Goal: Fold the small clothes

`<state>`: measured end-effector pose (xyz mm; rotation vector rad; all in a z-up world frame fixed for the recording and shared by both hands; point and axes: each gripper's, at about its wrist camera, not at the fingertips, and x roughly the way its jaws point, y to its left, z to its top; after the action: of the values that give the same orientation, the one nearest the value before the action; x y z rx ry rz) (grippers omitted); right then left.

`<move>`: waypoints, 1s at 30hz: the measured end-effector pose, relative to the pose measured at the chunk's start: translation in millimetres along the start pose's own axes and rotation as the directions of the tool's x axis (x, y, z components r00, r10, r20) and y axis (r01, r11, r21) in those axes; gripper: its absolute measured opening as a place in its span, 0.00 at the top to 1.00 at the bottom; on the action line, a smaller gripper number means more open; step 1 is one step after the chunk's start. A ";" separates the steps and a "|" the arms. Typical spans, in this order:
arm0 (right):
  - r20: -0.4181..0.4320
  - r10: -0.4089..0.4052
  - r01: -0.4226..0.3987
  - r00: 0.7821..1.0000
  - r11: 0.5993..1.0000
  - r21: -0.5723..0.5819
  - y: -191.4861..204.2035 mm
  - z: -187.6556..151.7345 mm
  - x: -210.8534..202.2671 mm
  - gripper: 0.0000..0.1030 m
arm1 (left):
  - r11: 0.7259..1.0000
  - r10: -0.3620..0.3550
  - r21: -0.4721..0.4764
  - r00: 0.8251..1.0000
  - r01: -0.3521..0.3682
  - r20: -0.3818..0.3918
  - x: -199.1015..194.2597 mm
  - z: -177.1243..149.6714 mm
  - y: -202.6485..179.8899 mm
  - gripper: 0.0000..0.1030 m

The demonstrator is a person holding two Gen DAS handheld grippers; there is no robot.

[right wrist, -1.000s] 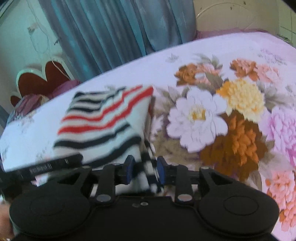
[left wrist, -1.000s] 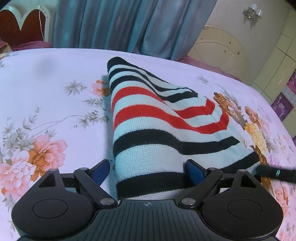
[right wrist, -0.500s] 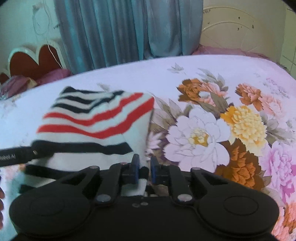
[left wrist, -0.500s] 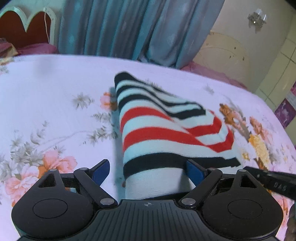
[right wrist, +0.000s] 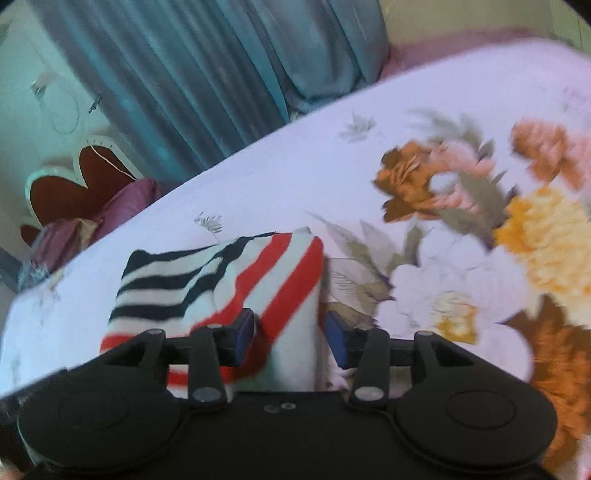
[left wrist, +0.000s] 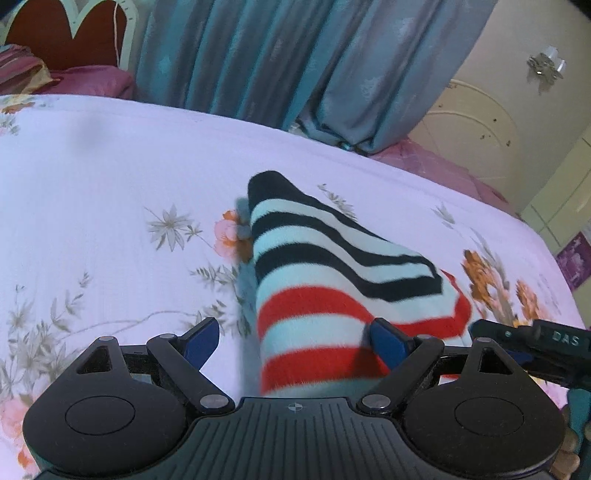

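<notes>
A small knit garment [left wrist: 325,280] with black, red and pale blue stripes lies folded on the floral bedsheet [left wrist: 110,177]. My left gripper [left wrist: 295,341] is open, its blue pads wide apart over the garment's near left part. In the right wrist view the same garment [right wrist: 221,280] lies at lower left. My right gripper [right wrist: 291,334] is open, its pads on either side of the garment's near right edge without pinching it. The right gripper also shows at the right edge of the left wrist view [left wrist: 532,339].
The bed is covered by a pale sheet with large printed flowers [right wrist: 480,258]. Teal curtains [left wrist: 295,55] hang behind the bed. A heart-shaped headboard [left wrist: 62,33] and purple pillows [right wrist: 92,218] are at the far left.
My right gripper has opened and let go of the garment's edge. The garment now lies folded shorter, with the black-striped end on top. Both grippers have pulled back toward me.
</notes>
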<state>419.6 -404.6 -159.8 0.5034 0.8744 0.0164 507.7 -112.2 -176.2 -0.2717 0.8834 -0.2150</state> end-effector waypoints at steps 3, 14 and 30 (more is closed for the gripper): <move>-0.019 0.021 -0.020 1.000 0.998 0.051 -5.4 8.2 19.8 0.62 | 1.000 0.005 -0.007 1.000 -0.005 -0.005 9.7 1.9 1.8 0.15; 0.096 -0.007 0.027 0.995 0.978 -0.209 17.8 11.1 35.9 0.90 | 0.999 0.040 0.007 0.999 -0.040 0.033 32.9 -1.2 0.5 0.15; 0.119 -0.020 0.055 0.993 0.953 -0.298 39.4 18.8 36.9 0.80 | 0.997 0.079 -0.003 0.997 -0.079 0.012 52.2 17.2 0.7 0.11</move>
<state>464.8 -369.6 -159.8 0.2000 0.7517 0.0841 553.5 -124.5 -204.1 -0.2391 0.8808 -0.1386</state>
